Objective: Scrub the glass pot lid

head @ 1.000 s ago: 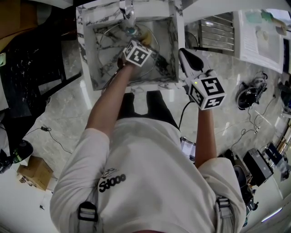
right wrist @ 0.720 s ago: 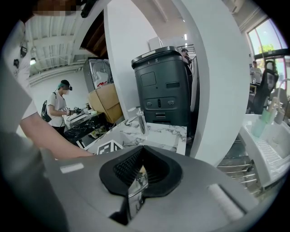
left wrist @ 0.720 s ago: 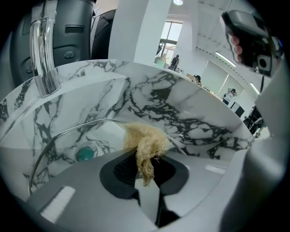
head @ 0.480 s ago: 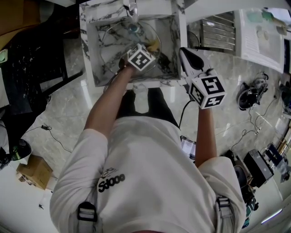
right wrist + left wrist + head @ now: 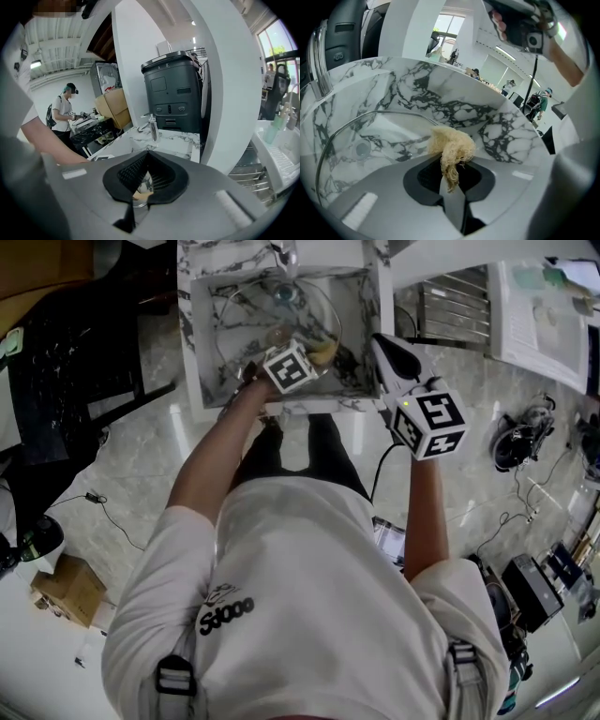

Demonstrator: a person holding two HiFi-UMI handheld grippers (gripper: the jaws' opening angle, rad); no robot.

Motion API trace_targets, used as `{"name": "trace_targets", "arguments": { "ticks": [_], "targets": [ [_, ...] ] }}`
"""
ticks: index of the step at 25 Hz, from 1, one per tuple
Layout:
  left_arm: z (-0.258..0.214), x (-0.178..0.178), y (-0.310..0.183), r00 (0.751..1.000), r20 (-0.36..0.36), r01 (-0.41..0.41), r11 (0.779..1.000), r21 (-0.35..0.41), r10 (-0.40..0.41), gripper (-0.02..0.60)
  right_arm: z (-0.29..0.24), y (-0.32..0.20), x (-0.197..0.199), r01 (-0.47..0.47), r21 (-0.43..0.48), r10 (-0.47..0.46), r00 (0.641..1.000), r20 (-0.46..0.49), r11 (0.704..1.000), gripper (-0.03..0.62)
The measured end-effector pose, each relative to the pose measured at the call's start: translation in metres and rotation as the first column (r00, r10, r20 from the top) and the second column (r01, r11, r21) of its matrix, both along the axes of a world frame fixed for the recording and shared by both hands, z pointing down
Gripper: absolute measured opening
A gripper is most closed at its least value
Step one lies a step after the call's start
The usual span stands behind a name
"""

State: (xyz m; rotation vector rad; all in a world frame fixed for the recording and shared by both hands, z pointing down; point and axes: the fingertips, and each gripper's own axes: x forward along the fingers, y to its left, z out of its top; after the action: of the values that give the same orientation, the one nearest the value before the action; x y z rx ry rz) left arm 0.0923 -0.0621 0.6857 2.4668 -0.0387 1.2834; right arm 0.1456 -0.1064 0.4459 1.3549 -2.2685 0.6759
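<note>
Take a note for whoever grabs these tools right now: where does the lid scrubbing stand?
Left tool: shut on the fibrous scrubber, down in the marble sink by the rim of the glass pot lid; contact unclear.
Right tool: shut, empty, held outside the sink's right side.
Lid sits in the sink, unheld.
Done: scrubber in hand.
To do: likely scrub the lid; how clean it is can't be judged.

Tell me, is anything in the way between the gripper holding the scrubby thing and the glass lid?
No, nothing visible. The left gripper, shut on a straw-coloured scrubber, is right by the glass lid lying in the marble sink. Only the scrubber itself is between them, as it should be.
</note>
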Motion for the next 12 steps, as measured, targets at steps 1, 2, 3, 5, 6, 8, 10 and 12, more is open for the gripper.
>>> {"name": "trace_targets", "arguments": {
  "ticks": [1,2,3,5,6,8,10,12],
  "targets": [
    [0.000,-0.004,0.005,1.000,0.004,-0.015,1.000,-0.011,0.015,0.051,0.000,0.001,-0.002,0.003,0.001,-0.003,1.000,0.002,1.000,0.003],
    [-0.001,-0.007,0.009,0.999,0.008,-0.031,0.999,-0.019,0.031,0.051,-0.001,0.002,-0.004,0.007,0.003,-0.007,1.000,0.003,1.000,0.003],
    [-0.001,-0.010,0.013,0.999,0.013,-0.052,0.998,-0.023,0.052,0.049,-0.001,0.002,-0.007,0.011,0.004,-0.011,1.000,0.004,1.000,0.003],
    [-0.002,-0.017,0.021,0.994,0.032,-0.099,0.995,-0.031,0.100,0.049,-0.002,0.003,-0.012,0.020,0.007,-0.020,1.000,0.006,1.000,0.003],
    [-0.002,-0.020,0.025,0.992,0.042,-0.120,0.992,-0.039,0.121,0.050,-0.003,0.004,-0.014,0.024,0.009,-0.024,1.000,0.006,1.000,0.003],
    [-0.002,-0.029,0.030,0.986,0.063,-0.148,0.987,-0.066,0.152,0.049,-0.004,0.004,-0.019,0.034,0.013,-0.034,0.999,0.007,0.999,0.003],
    [-0.001,-0.039,0.036,0.977,0.090,-0.185,0.977,-0.108,0.195,0.049,-0.006,0.004,-0.024,0.043,0.019,-0.043,0.999,0.008,0.999,0.003],
    [0.001,-0.052,0.045,0.963,0.124,-0.215,0.962,-0.169,0.238,0.049,-0.008,0.005,-0.027,0.051,0.024,-0.051,0.999,0.009,0.998,0.003]
  ]
}}
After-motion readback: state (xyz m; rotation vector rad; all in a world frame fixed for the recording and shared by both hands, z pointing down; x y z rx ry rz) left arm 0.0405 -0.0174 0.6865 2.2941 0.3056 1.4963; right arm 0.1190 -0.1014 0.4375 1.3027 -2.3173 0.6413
